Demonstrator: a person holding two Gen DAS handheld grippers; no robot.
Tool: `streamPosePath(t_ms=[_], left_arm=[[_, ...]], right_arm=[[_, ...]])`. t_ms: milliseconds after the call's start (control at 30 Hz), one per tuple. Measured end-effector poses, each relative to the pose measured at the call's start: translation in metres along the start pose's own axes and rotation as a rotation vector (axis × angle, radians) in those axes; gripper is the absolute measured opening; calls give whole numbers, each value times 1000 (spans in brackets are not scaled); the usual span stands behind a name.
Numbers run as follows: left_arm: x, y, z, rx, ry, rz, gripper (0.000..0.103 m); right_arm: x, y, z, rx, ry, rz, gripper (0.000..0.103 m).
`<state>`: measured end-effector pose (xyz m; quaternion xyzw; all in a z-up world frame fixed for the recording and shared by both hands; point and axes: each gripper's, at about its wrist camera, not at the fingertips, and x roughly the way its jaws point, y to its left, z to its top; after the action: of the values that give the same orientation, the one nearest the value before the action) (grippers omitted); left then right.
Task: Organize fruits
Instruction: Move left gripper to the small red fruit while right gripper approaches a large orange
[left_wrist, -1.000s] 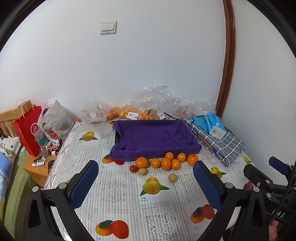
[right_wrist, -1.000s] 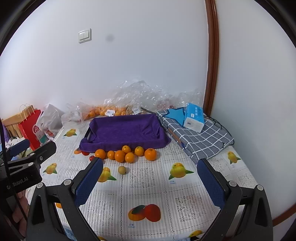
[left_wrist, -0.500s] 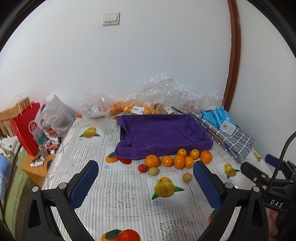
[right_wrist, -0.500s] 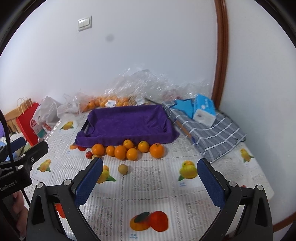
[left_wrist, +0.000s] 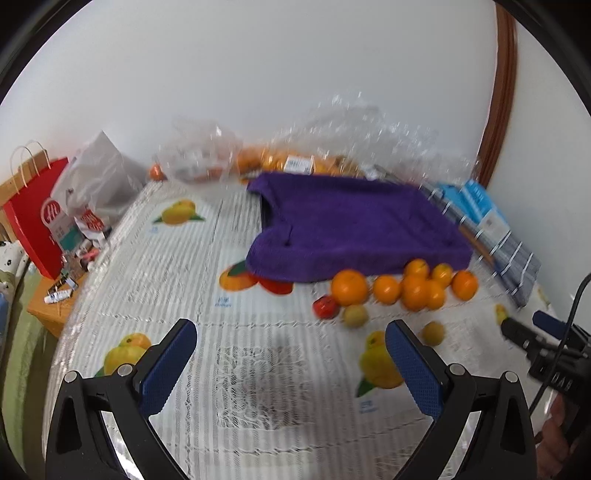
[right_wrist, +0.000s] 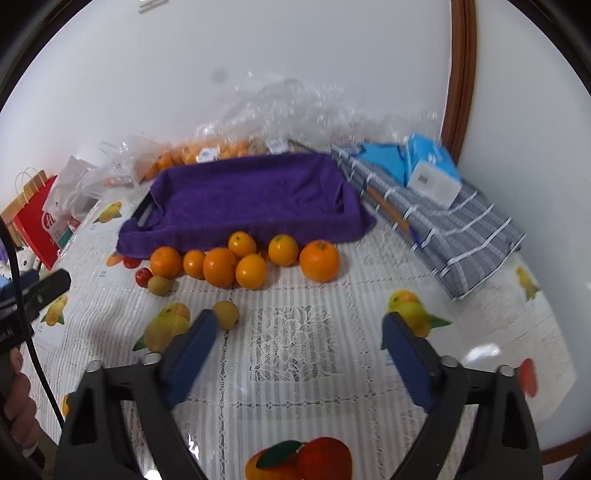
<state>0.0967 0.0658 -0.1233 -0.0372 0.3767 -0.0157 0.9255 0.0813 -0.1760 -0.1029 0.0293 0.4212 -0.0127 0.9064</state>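
Several oranges (right_wrist: 319, 260) (left_wrist: 349, 287) lie in a row on the fruit-print tablecloth in front of a tray lined with a purple towel (right_wrist: 255, 195) (left_wrist: 354, 225). A small red fruit (right_wrist: 143, 276) (left_wrist: 325, 307) and two small yellow-brown fruits (right_wrist: 226, 314) (left_wrist: 433, 333) lie beside them. My left gripper (left_wrist: 291, 365) is open and empty, short of the fruit and to their left. My right gripper (right_wrist: 299, 347) is open and empty, just in front of the oranges; its left finger (right_wrist: 192, 350) is near one yellow-brown fruit.
Clear plastic bags with more oranges (right_wrist: 207, 151) sit behind the tray by the wall. A folded grey checked cloth with a blue tissue pack (right_wrist: 432, 170) lies right of the tray. A red paper bag (left_wrist: 35, 214) and a white plastic bag stand at the table's left edge.
Both grippers have moved forward and lower toward the fruit row; the oranges and tray appear larger and nearer. Both stay open and empty.
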Motion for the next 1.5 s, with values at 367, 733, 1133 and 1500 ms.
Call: streamPosePath(t_ms=[367, 733, 1133, 1500], left_arm=[[58, 30, -15, -35, 133, 10, 102], [68, 49, -24, -69, 107, -11, 94], [70, 43, -18, -59, 102, -107, 85], [89, -1, -3, 44, 118, -111, 78]], right_arm=[[44, -1, -2, -27, 43, -4, 78], [67, 5, 2, -71, 57, -18, 71], [87, -6, 14, -56, 36, -32, 60], [107, -17, 25, -60, 68, -21, 57]])
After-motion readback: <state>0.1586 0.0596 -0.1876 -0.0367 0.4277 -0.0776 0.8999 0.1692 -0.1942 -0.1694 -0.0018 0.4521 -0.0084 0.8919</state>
